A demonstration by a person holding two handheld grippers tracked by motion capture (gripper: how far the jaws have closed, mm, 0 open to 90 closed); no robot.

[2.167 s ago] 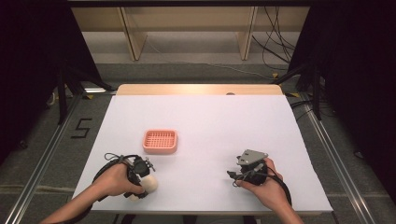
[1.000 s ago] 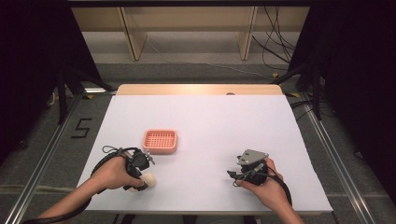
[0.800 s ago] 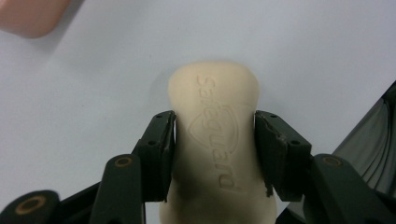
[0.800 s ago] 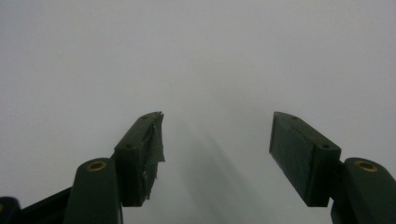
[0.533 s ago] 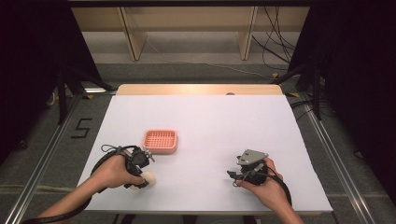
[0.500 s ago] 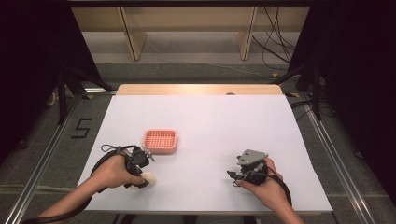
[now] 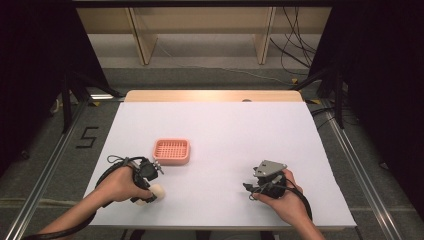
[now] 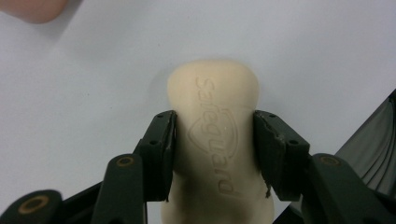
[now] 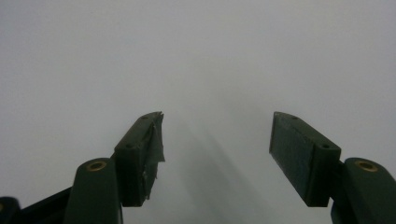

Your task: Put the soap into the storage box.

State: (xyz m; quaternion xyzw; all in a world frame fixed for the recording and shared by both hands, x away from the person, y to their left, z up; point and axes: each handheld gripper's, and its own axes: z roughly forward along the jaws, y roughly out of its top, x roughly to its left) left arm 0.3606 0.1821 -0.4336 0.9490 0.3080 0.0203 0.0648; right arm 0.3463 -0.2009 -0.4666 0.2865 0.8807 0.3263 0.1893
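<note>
Between the black jaws of the left gripper [image 8: 212, 140] sits the cream soap bar [image 8: 215, 144], pinched across its narrow waist, its long axis running straight out ahead of the jaws and its far end poking past them. Just beyond waits the pink basket [image 7: 171, 151], nearest this hand. Over at the right gripper [image 9: 217, 154], jaws spread wide on nothing, low over the white table [image 7: 240, 130].
</note>
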